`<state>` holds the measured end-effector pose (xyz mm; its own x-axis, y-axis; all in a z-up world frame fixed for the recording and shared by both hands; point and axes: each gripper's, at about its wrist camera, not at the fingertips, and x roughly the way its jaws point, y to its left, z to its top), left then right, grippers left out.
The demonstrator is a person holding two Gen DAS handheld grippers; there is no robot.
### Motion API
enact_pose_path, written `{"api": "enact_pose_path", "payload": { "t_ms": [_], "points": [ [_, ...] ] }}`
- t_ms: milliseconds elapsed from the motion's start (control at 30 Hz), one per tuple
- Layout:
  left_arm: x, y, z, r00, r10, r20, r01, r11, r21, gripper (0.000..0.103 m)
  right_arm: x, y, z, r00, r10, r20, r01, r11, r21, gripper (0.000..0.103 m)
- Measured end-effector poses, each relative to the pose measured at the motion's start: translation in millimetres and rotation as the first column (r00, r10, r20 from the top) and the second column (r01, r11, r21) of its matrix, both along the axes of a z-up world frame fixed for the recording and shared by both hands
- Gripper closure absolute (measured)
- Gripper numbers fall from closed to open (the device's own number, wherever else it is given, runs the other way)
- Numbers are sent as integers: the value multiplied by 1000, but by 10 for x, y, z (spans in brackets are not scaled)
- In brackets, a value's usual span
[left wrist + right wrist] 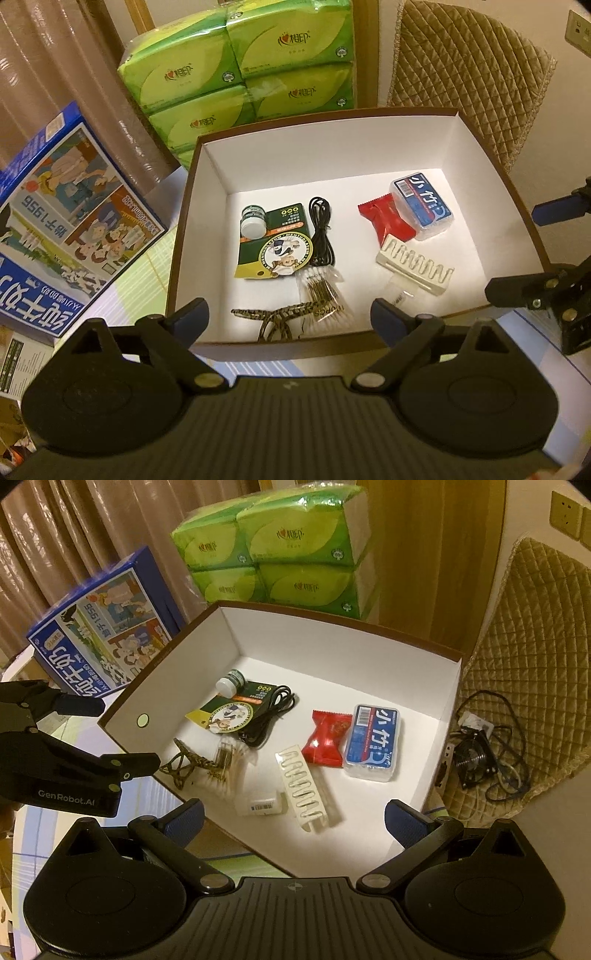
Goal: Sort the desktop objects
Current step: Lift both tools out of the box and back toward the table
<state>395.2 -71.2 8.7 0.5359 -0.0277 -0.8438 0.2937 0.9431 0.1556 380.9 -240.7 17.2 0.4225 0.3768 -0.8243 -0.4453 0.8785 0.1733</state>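
Observation:
A brown-rimmed white box (388, 155) (439, 709) holds the sorted items: a green card with a small bottle (273, 240) (236, 709), a black cable (321, 232) (273, 709), a cotton-swab pack (325, 291) (229, 764), a leopard hair tie (273, 317) (181, 768), a white hair clip (417, 266) (306, 786), a red candy (388, 218) (325, 742) and a blue floss case (421, 203) (373, 738). My left gripper (290, 317) is open and empty over the box's near edge. My right gripper (293, 819) is open and empty above the box's near corner.
Green tissue packs (240, 74) (280, 546) stand behind the box. A blue milk carton box (66, 221) (103, 635) lies to the left. A quilted chair (472, 74) (535, 657) with a small fan and cables (476, 757) is on the right.

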Motion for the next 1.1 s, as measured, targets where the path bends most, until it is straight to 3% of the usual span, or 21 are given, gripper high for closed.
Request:
{"api": "enact_pose_path", "payload": {
  "t_ms": [433,1100],
  "points": [
    [-436,-11,245,999,15,45,-15,1000,-5,10,-317,-145,200,999,-22,30,21,999,33,2],
    [-1529,318,511,979,151,138,-135,984,-119,11,-1075,-126,436,996,-13,94,6,997,74,2]
  ]
}}
